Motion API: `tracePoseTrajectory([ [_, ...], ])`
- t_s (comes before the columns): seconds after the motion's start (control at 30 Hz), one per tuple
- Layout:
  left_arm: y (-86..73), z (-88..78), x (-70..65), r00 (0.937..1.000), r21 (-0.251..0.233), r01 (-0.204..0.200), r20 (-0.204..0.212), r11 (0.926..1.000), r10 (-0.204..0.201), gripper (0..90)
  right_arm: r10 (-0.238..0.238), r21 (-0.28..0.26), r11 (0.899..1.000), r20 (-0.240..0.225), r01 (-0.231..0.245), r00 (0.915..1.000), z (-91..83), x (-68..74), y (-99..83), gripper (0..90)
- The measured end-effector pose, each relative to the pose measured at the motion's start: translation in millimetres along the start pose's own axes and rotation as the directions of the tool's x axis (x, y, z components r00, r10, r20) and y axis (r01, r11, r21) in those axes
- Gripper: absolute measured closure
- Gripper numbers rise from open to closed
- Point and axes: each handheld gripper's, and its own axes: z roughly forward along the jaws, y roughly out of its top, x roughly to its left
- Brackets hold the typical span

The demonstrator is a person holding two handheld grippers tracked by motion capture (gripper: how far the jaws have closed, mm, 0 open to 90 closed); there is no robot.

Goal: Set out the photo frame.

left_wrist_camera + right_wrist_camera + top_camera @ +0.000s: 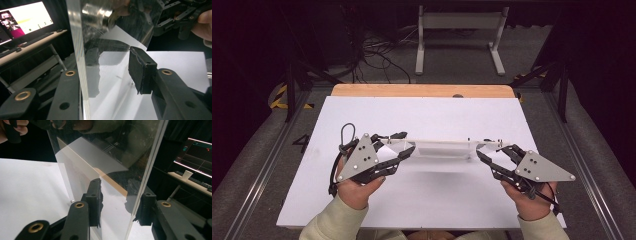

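a: item under observation: clear acrylic panel (439,149), held between both grippers above the middle of the white table top (422,115); it looks raised off the surface, a soft shadow lies under it.

b: left gripper (399,145)?

a: jaws straddle the panel's left end; in the left gripper view the sheet's edge (80,62) sits against one jaw while the other pad (140,71) stands off with a gap; whether it is clamped, cannot tell.

b: right gripper (492,150)?

a: same geometry at the right end; right gripper view shows the panel (110,157) passing between the two jaws; whether the pads press it, cannot tell.

b: surface?

a: white board over a wooden table, a strip of wood (422,90) bare along the far edge; a small dark spot there.

b: room?

a: dark; grey carpet; black cables (372,55) on the floor beyond the table; a white frame stand (459,37); a lit monitor (23,21) on a side desk, keyboard (37,38) before it; a second screen (197,153) with a paper cup (187,175) near it.
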Motion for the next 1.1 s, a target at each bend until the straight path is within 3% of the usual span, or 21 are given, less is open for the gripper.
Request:
tracePoseTrajectory([
  [0.23, 7.5, -16.9, 2.0, 0.9986, -0.046, 0.043, 0.034, 0.9981, -0.041, 59.5, 0.052, 0.020, 0.999, -0.047, -0.051, 0.9976, -4.3, 6.2, 13.5, 63.9],
  [0.77, 22.4, -40.2, -2.8, 0.9960, -0.106, 0.077, 0.052, 0.9914, -0.072, 63.9, 0.138, 0.044, 0.990, -0.126, -0.133, 0.9824, -5.1, 10.3, 26.3, 63.5],
  [0.9, 20.0, -38.0, 0.8, 0.9952, -0.121, 0.094, 0.040, 0.9882, -0.089, 62.8, 0.143, 0.027, 0.990, -0.125, -0.141, 0.9818, -2.4, 8.6, 24.6, 62.6],
  [1.0, 16.6, -35.4, 3.1, 0.9936, -0.130, 0.113, 0.020, 0.9851, -0.111, 61.1, 0.144, -0.017, 0.989, -0.123, -0.148, 0.9819, 1.3, 6.5, 20.1, 61.8],
  [1.1, 10.9, -32.8, 8.9, 0.9883, -0.118, 0.152, 0.001, 0.9814, -0.153, 51.6, 0.143, -0.053, 0.987, -0.113, -0.150, 0.9833, 4.3, 5.6, 16.4, 61.5],
])
